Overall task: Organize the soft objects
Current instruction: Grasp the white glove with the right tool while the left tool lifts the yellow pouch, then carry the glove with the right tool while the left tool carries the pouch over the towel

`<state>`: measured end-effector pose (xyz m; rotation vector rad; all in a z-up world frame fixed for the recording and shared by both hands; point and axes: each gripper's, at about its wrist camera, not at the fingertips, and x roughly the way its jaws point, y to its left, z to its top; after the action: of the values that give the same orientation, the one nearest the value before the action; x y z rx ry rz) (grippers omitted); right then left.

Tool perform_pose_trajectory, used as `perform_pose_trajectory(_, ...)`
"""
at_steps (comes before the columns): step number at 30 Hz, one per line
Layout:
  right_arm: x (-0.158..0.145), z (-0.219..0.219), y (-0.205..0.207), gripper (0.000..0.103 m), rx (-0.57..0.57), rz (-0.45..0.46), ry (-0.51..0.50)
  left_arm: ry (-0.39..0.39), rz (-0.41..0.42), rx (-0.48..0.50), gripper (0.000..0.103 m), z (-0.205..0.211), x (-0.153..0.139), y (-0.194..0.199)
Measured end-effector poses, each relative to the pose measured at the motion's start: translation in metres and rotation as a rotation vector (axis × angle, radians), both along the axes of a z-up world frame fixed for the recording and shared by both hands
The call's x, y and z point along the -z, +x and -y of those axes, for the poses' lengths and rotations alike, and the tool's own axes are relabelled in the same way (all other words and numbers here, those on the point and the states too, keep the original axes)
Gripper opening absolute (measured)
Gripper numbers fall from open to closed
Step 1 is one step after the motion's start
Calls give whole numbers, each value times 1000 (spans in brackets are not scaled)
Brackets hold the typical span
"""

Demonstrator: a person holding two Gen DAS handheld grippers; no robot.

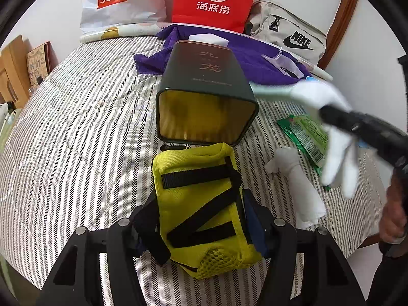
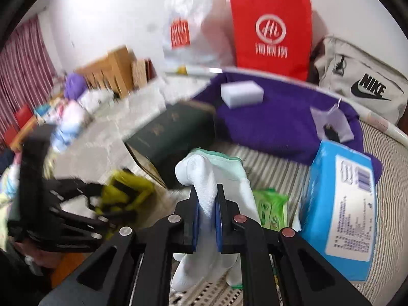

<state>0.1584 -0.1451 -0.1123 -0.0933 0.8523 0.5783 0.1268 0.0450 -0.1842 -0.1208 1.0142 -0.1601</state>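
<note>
- White knit fabric, a glove [image 2: 204, 183], was pinched between the pads of the right gripper [image 2: 207, 219], whose jaws stood nearly together on it; the cuff draped over the top and the fingers hung below, clear of the bed.
- Seen from the left wrist, that glove [image 1: 336, 153] dangled to the right of the dark green tin [image 1: 204, 94], which lay on its side with its golden open mouth facing the camera.
- Yellow pouch [image 1: 204, 204] with black straps sat between the fingers of the left gripper [image 1: 204, 232], just in front of the tin's mouth; the jaws stood about half apart with the pads against its sides, so I judged it held.
- Nearest the tin on its right lay a crumpled white tissue [image 1: 295, 178] and a green wipes packet [image 1: 306, 135]; behind the tin was a purple towel [image 1: 255, 53] carrying a white sponge [image 2: 241, 93], and right of it a blue tissue pack [image 2: 341, 204].
- Step in hand, as I judged it: carrying the glove toward the tin or the pouch to stow it.
- Next move called for swinging the glove over the chosen opening, lowering the loose fingers in first, and only then parting the jaws; the limp fabric could snag on the tin's rim.
</note>
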Motion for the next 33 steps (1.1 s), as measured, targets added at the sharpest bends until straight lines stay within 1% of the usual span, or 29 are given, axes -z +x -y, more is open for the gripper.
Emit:
perform_pose_trajectory(2, -12, 6, -4, 10, 16, 12, 35, 8, 4, 1, 60, 1, 0, -1)
perform_pose_trajectory(5, -25, 13, -13, 10, 38, 27, 53, 16, 11, 2, 60, 2, 0, -2)
perform_pose_trajectory(8, -35, 21, -32, 10, 27, 38, 71, 15, 12, -4, 60, 3, 0, -3)
perform_pose_trajectory(12, -39, 28, -59, 10, 12, 64, 50, 29, 17, -16, 58, 3, -1, -5)
perform_pose_trajectory(17, -31, 49, -82, 10, 45, 68, 2, 68, 25, -20, 57, 6, -4, -14)
perform_pose_trajectory(20, -25, 72, -94, 10, 79, 53, -12, 78, 19, -24, 57, 6, -4, -17)
perform_pose_trajectory(22, -19, 87, -99, 10, 97, 43, -42, 85, 17, -27, 57, 7, -3, -19)
perform_pose_trajectory(26, 4, 114, -93, 10, 168, -12, -89, 111, 15, -28, 57, 11, -3, -19)
perform_pose_trajectory(28, 14, 123, -89, 12, 199, -26, -112, 118, 12, -28, 58, 12, -3, -18)
perform_pose_trajectory(30, 22, 130, -85, 15, 223, -37, -106, 119, 10, -27, 59, 12, -3, -18)
perform_pose_trajectory(33, 31, 135, -79, 17, 236, -47, -84, 126, 5, -22, 63, 13, -1, -17)
